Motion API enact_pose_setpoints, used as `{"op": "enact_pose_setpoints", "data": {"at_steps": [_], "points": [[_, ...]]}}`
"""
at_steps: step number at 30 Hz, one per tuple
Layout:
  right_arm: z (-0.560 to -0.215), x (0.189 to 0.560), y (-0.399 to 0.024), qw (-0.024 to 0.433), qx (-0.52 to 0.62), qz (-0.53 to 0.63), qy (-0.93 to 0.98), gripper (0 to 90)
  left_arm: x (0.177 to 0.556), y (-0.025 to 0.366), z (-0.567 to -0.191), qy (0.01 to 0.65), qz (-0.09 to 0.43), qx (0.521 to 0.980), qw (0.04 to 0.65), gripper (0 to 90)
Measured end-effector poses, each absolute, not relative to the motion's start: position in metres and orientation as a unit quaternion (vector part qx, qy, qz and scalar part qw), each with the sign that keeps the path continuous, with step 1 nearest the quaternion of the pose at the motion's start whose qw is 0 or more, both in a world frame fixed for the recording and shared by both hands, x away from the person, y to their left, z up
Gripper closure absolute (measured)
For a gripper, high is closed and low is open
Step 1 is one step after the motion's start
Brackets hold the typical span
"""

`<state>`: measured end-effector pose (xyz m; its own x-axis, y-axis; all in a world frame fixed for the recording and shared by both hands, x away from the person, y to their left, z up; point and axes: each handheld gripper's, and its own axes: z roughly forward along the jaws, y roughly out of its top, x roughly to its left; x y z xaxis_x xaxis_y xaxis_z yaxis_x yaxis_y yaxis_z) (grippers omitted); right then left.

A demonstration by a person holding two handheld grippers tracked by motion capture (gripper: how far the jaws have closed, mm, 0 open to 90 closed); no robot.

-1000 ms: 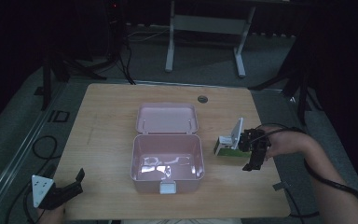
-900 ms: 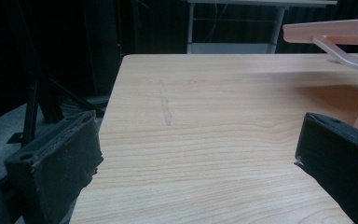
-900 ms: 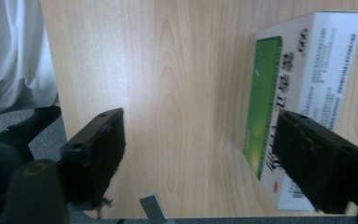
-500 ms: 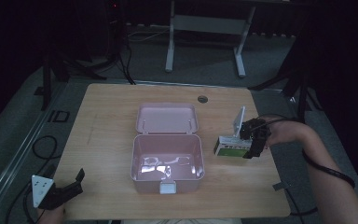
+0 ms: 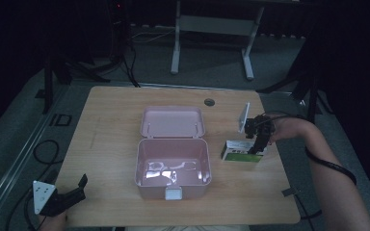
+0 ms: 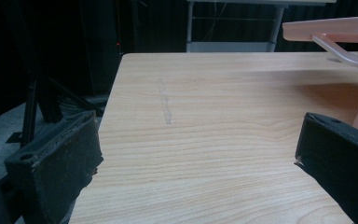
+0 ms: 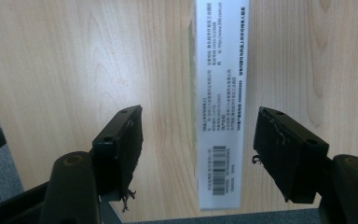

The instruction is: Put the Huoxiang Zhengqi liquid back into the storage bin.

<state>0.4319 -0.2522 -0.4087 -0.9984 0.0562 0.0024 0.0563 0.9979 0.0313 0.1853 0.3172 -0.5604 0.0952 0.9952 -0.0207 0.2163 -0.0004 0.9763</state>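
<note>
Right tongs [image 5: 256, 147] have slid in over the green-and-white carton [image 5: 241, 151] lying on the table [image 5: 106, 125] right of the open pink box [image 5: 172, 166]; jaws have been closing around it, pads apparently not touching yet. Left tongs [image 5: 74, 191] rest released, bottom-left.

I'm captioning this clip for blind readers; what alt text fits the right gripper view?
Seen from above, the right tool has its two black jaws on either side of a narrow white printed box with a barcode, lying on a light wooden table; the jaws have just been closing, with gaps visible on both sides.
</note>
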Motion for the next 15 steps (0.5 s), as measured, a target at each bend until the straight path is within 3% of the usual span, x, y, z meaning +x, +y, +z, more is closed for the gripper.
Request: {"op": "enact_pose_setpoints", "data": {"at_steps": [15], "points": [[-0.437, 0.444, -0.247, 0.002, -0.03, -0.003, -1.0, 40.3, 0.186, 0.316, -0.561, 0.528, 0.414, 0.575, 0.468, 0.2]]}}
